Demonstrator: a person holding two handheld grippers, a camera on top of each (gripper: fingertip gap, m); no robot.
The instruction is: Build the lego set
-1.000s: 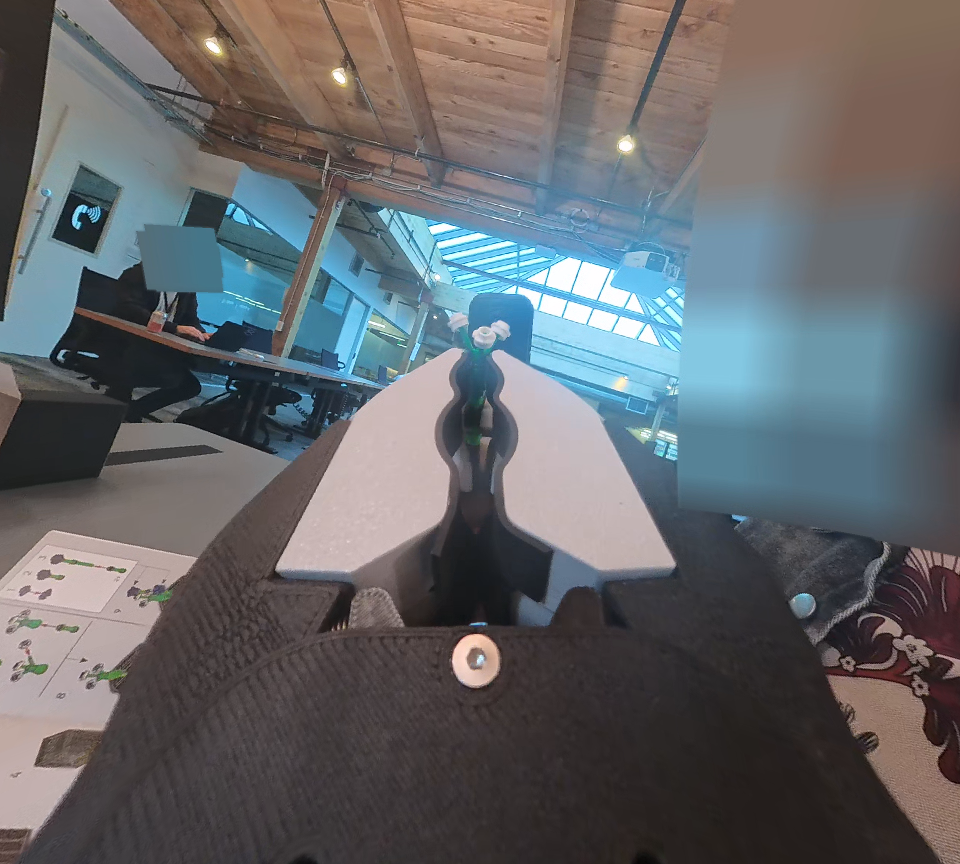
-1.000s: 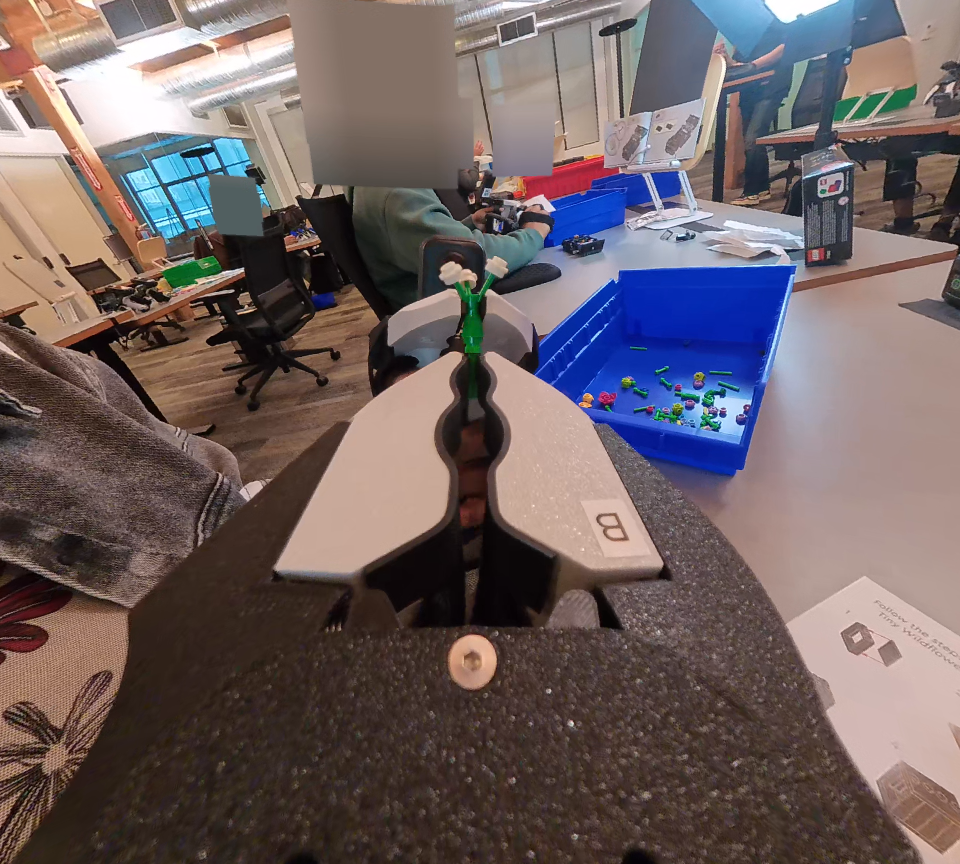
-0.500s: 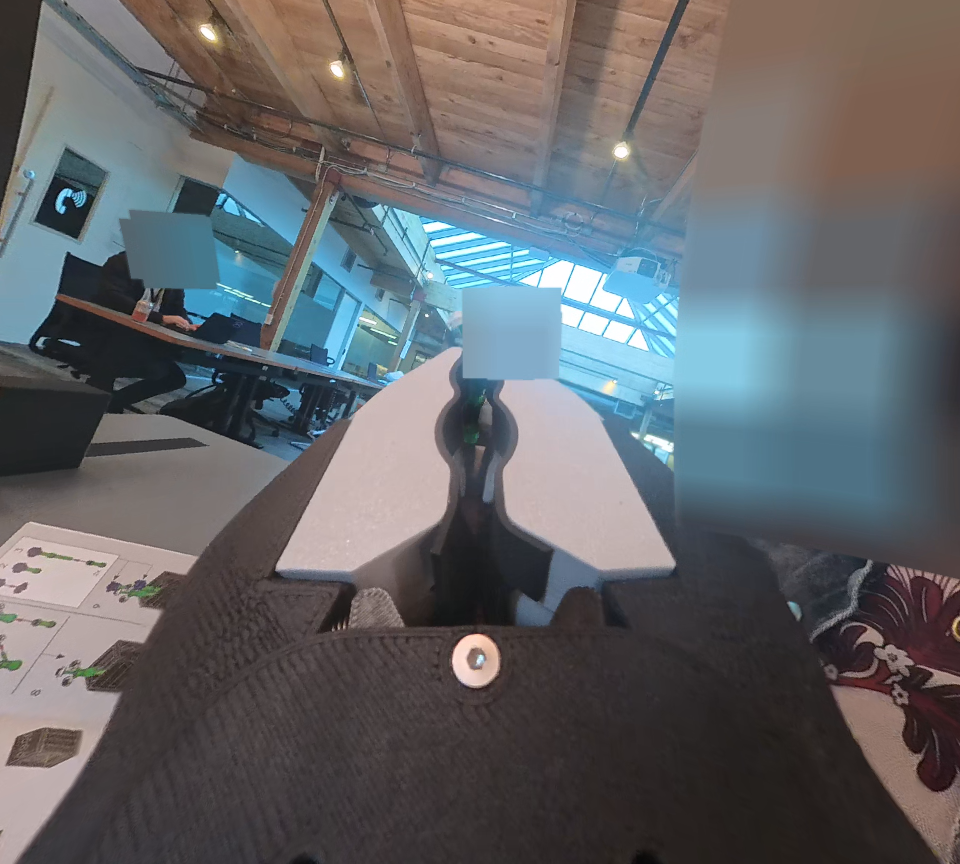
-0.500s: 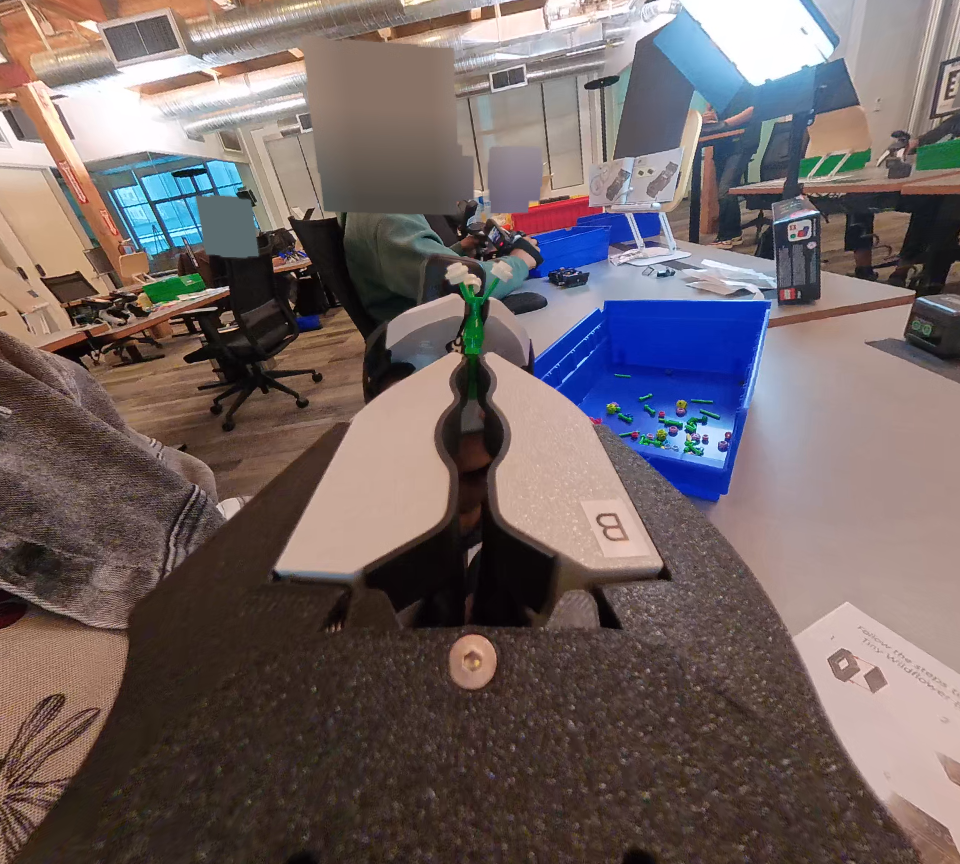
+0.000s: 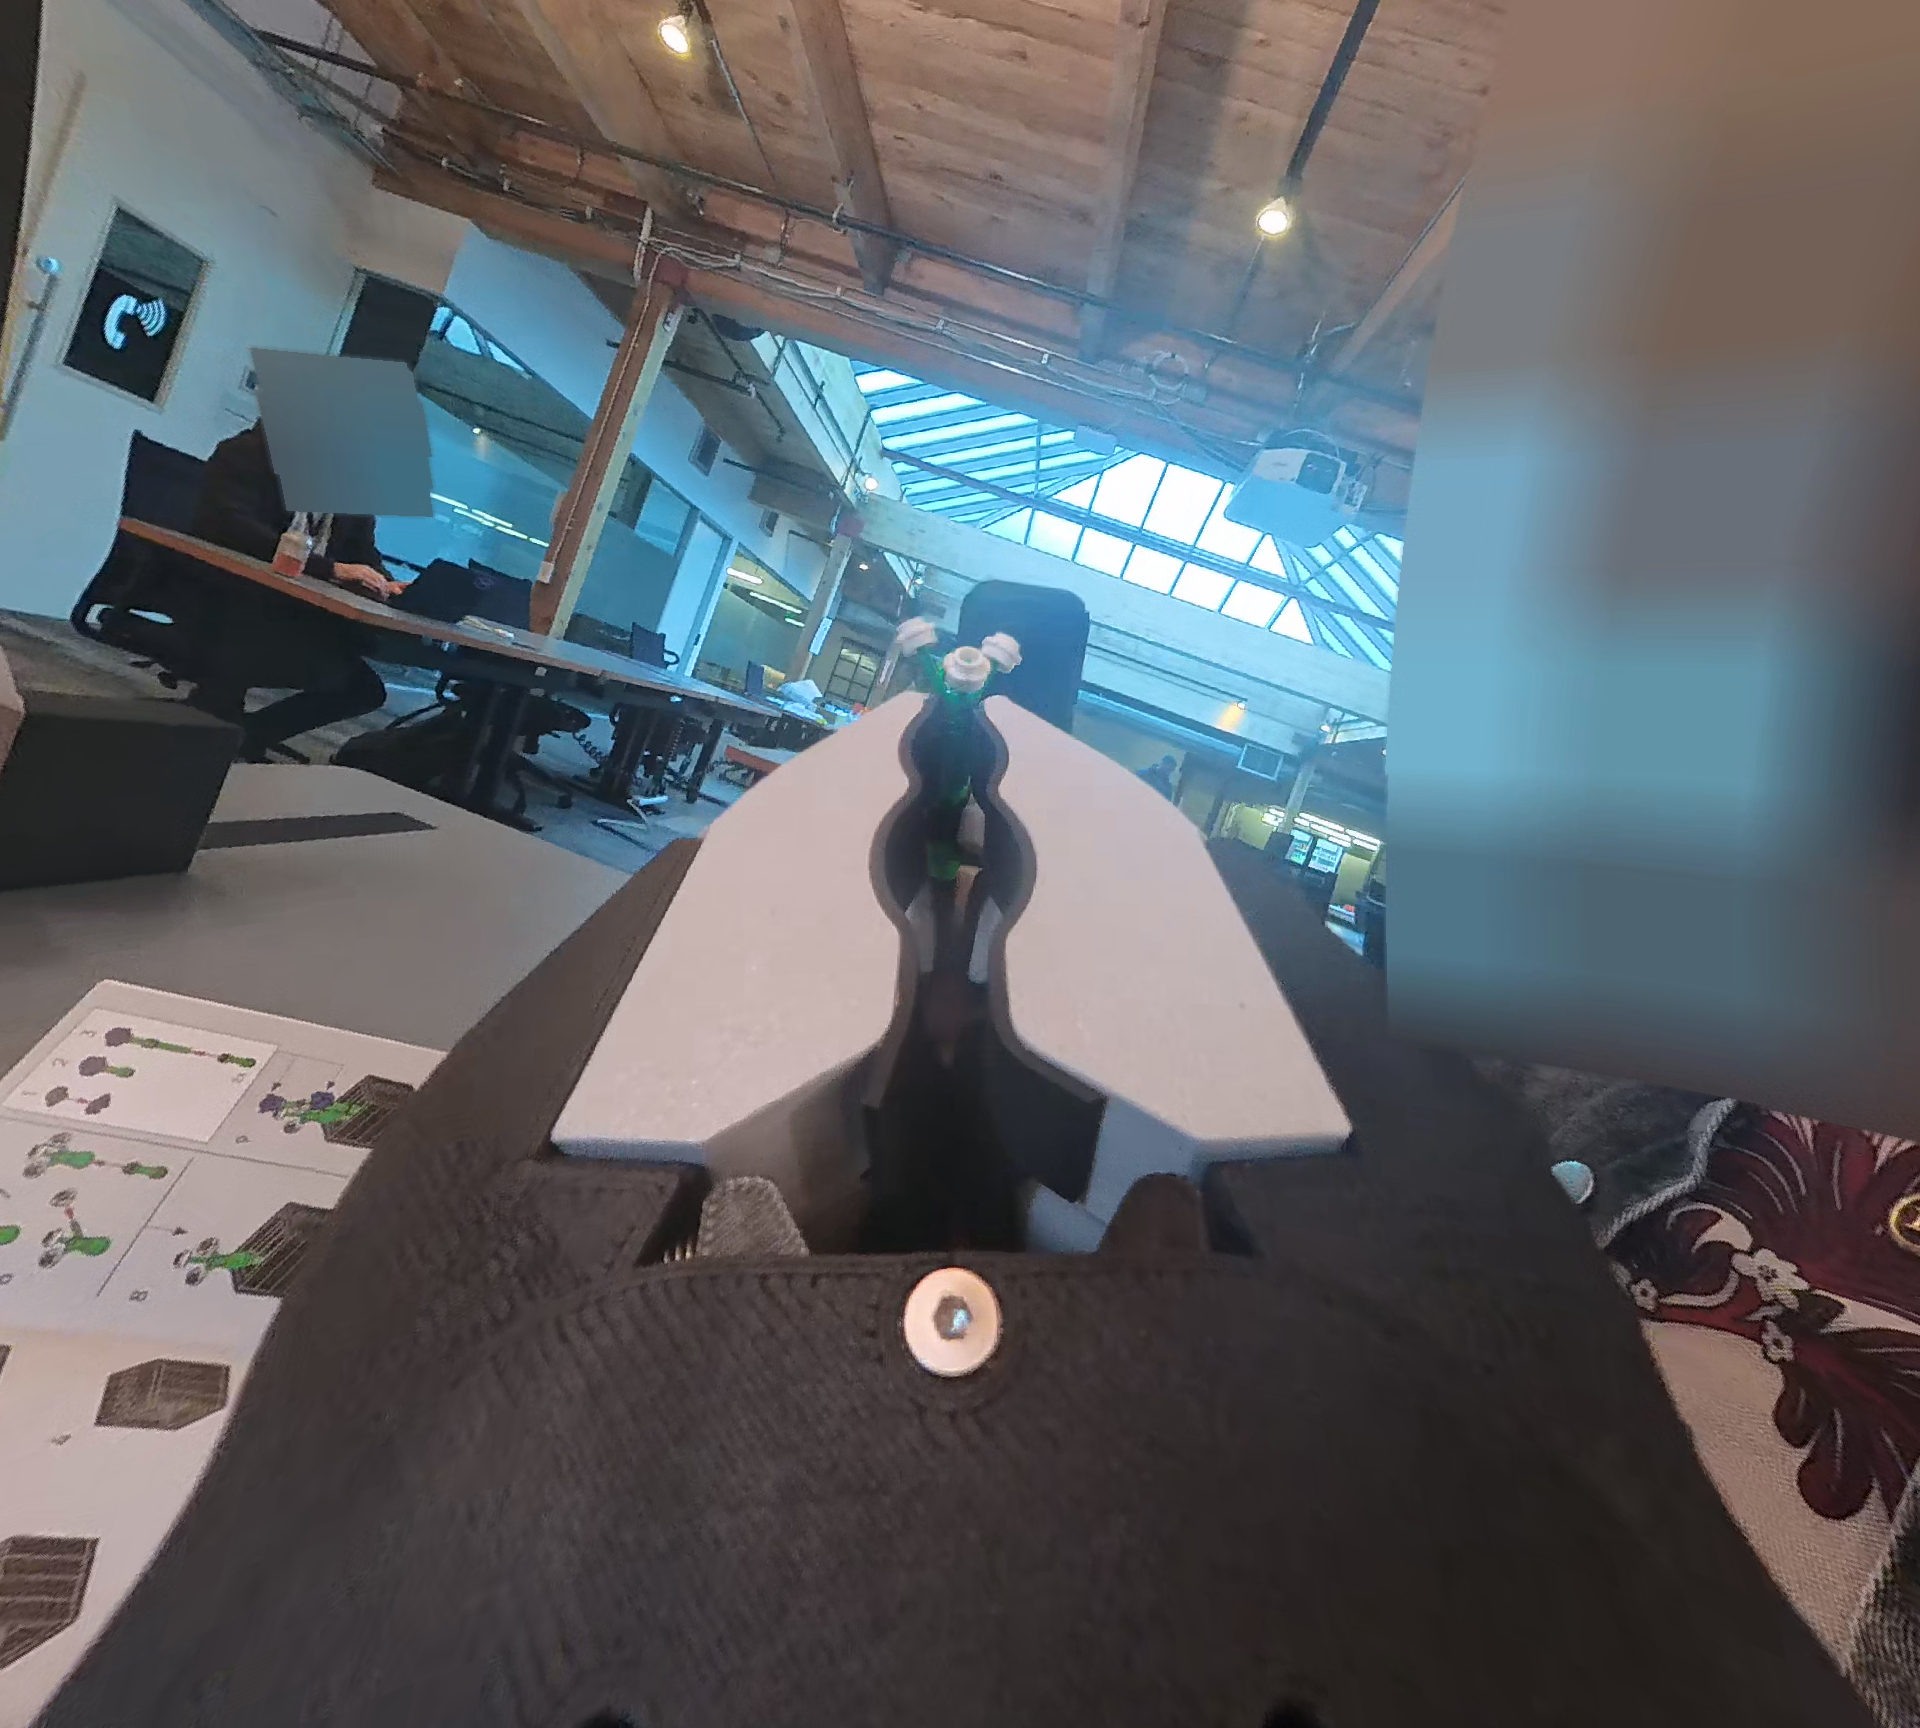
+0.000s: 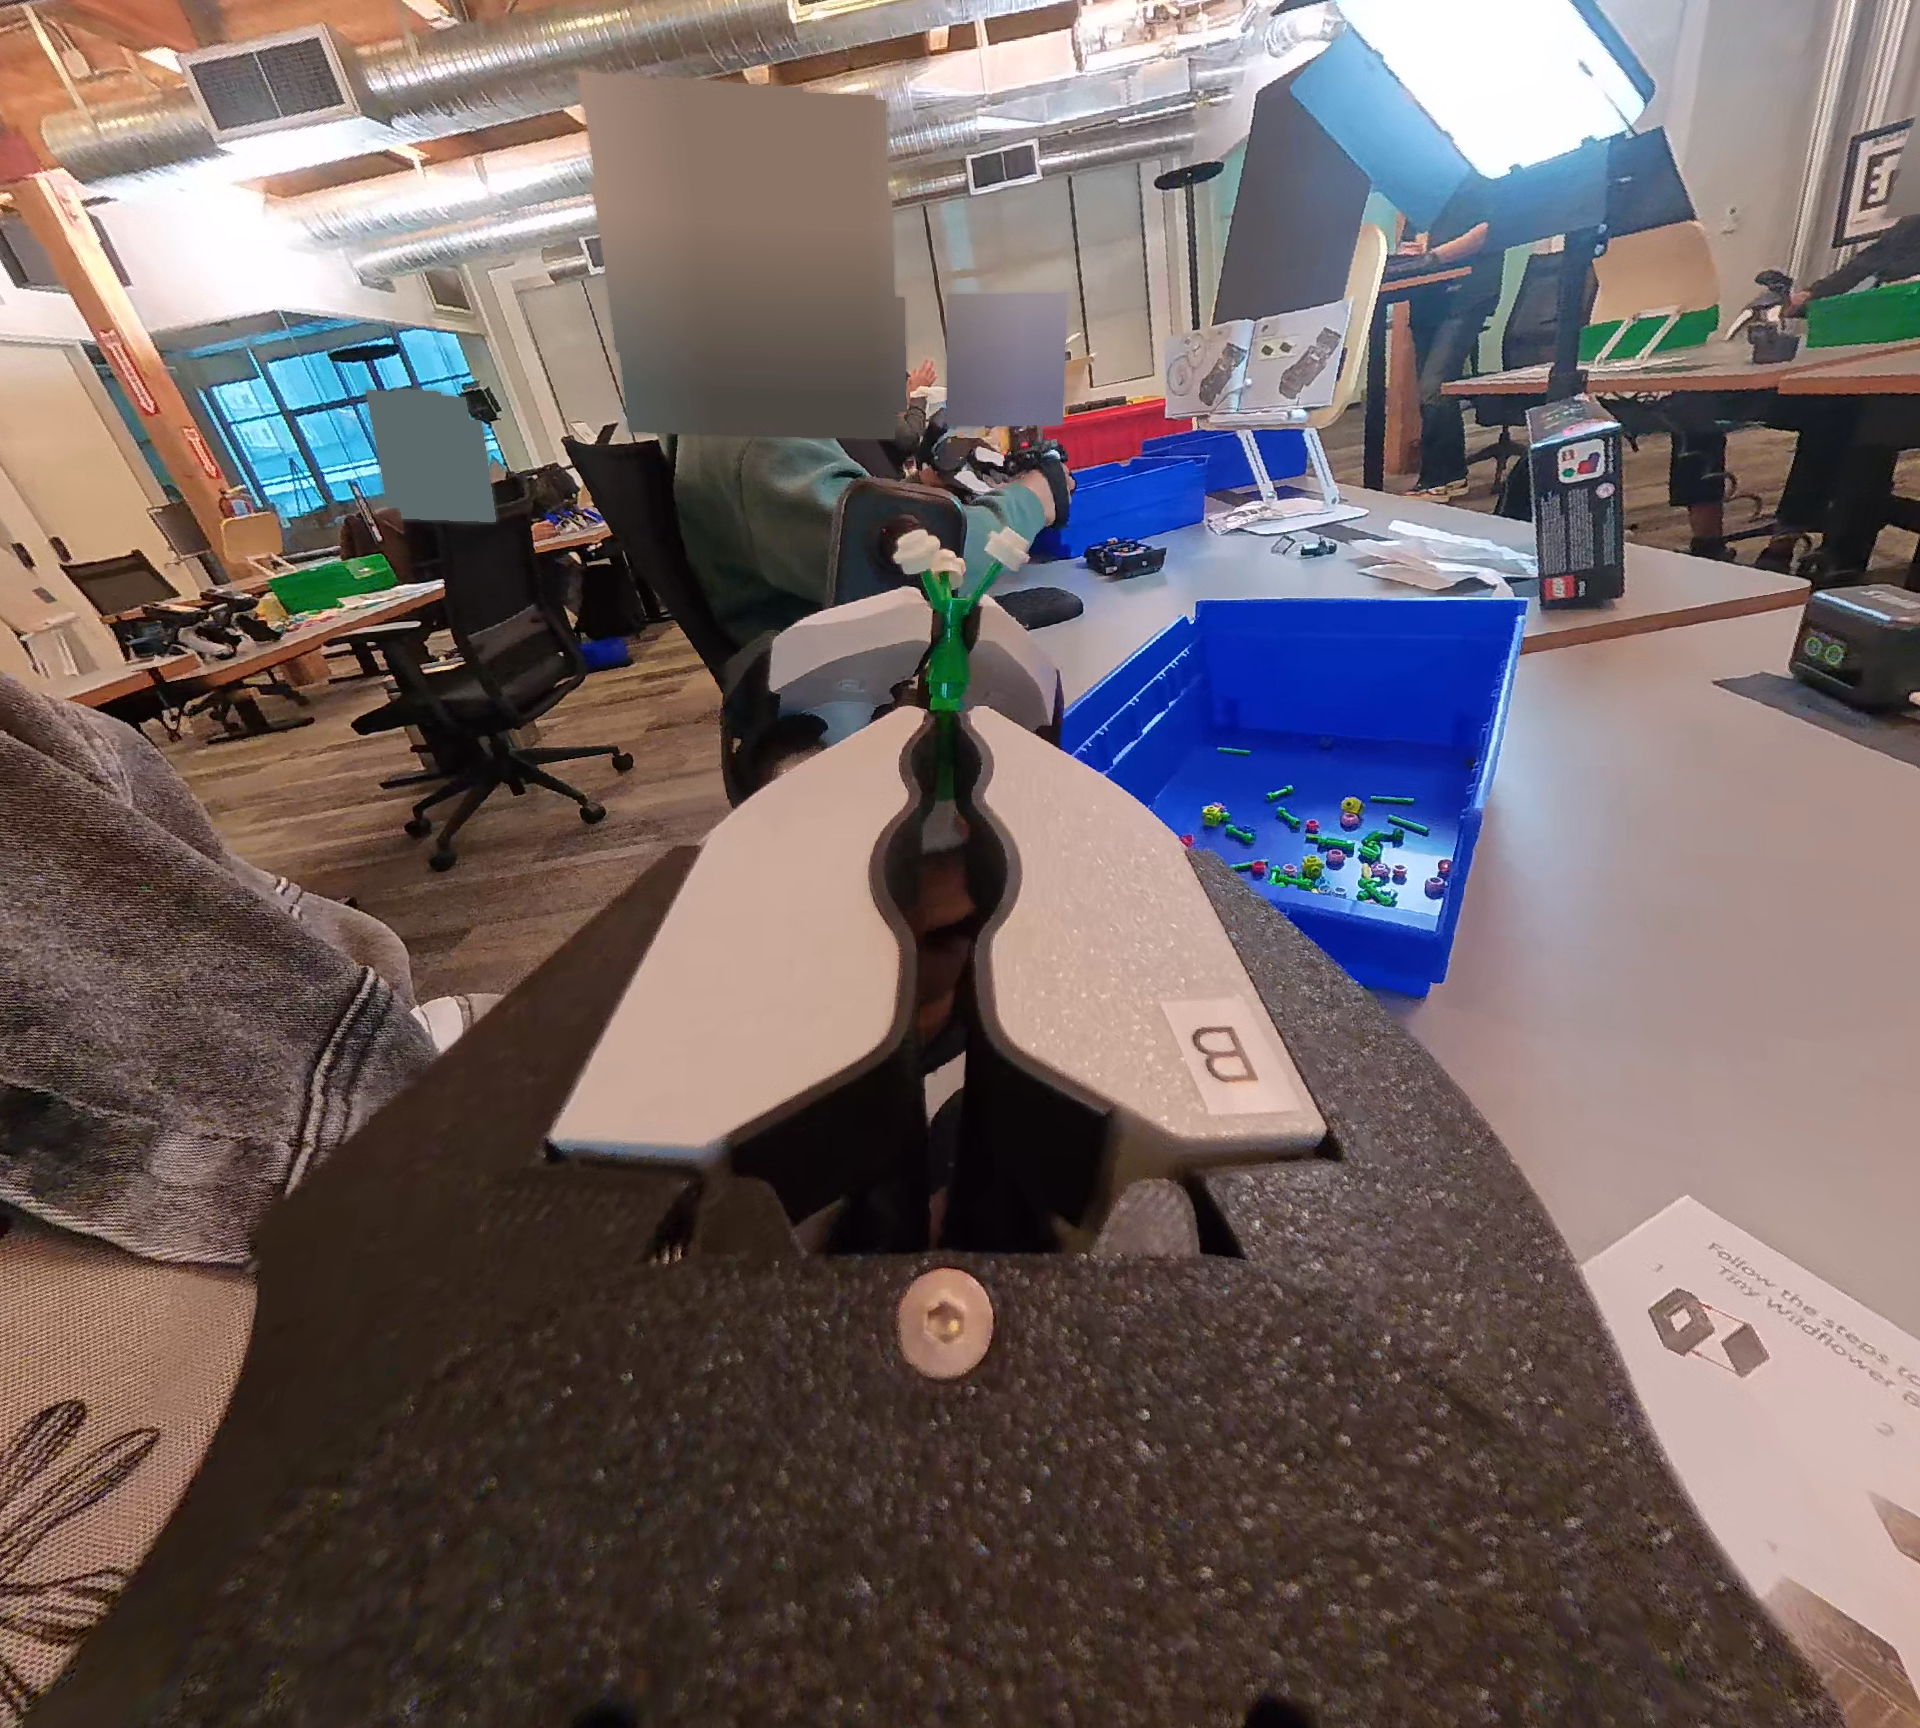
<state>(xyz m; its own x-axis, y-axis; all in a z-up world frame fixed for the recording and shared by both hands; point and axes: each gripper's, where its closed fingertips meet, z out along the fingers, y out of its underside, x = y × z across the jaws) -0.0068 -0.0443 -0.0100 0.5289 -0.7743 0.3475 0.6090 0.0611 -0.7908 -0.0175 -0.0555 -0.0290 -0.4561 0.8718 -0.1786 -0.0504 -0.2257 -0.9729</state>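
A green lego flower stem with three small white blossoms [image 5: 958, 676] sticks out past the tips of my left gripper [image 5: 956, 722], which is shut on it. The same stem [image 6: 948, 639] stands up from my right gripper [image 6: 943, 728], which is also shut on its lower end. The two grippers face each other, tips almost touching. The left gripper's grey fingers [image 6: 842, 655] show just behind the stem in the right wrist view. Both are held above the table's near edge.
A blue bin [image 6: 1351, 670] with several loose green, pink and yellow pieces [image 6: 1340, 847] stands on the grey table to the right. Instruction sheets lie on the table [image 5: 156, 1159] [image 6: 1787, 1366]. A grey denim sleeve [image 6: 156, 951] and flowered cloth [image 5: 1766, 1283] are close by. The tips of both grippers are at nearly the same place.
Both grippers stay shut on the stem. The views wobbled slightly, tilting up and back; the stem now sticks out a little farther past the right gripper's tips.
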